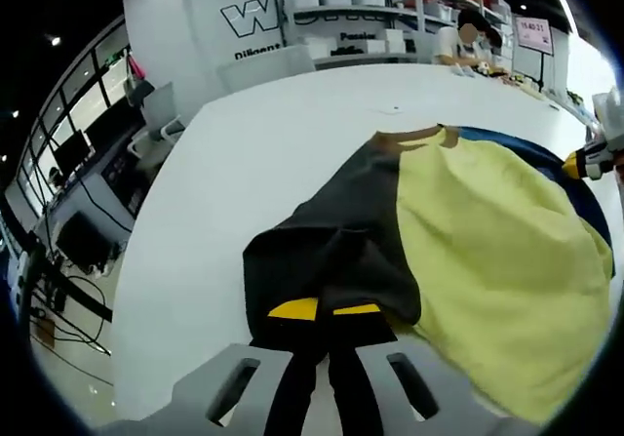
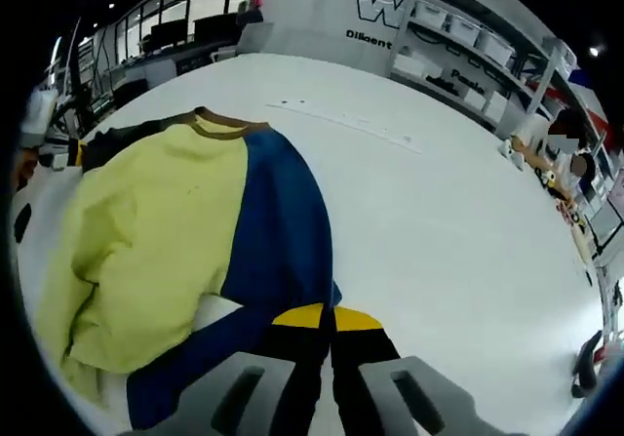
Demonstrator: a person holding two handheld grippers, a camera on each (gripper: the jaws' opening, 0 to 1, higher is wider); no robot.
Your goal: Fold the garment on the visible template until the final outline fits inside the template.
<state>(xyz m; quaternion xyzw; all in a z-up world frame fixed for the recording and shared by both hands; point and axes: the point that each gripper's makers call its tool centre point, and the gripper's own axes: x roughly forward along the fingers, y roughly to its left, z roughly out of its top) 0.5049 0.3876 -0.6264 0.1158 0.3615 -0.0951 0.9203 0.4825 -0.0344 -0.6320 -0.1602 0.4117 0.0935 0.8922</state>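
Note:
The garment lies on the white table [image 1: 273,153], with a pale yellow body [image 1: 487,260], a brown collar [image 1: 414,138], a dark grey sleeve [image 1: 331,231] and a blue sleeve [image 2: 278,231]. In the left gripper view my left gripper [image 1: 325,309] is shut on the bunched dark sleeve's end, its yellow-tipped jaws together. My right gripper [image 2: 330,317] is shut on the blue sleeve's edge, and the sleeve runs up to the collar [image 2: 229,124]. The right gripper [image 1: 590,161] also shows at the garment's far side. The left gripper [image 2: 44,129] shows at the right gripper view's left edge.
Faint marks [image 2: 341,119] lie on the table beyond the collar. Shelves with white bins [image 1: 361,7] and a white wall panel stand behind the table. A person [image 1: 458,41] sits at the far end. Desks with monitors [image 1: 68,153] and cables fill the left side.

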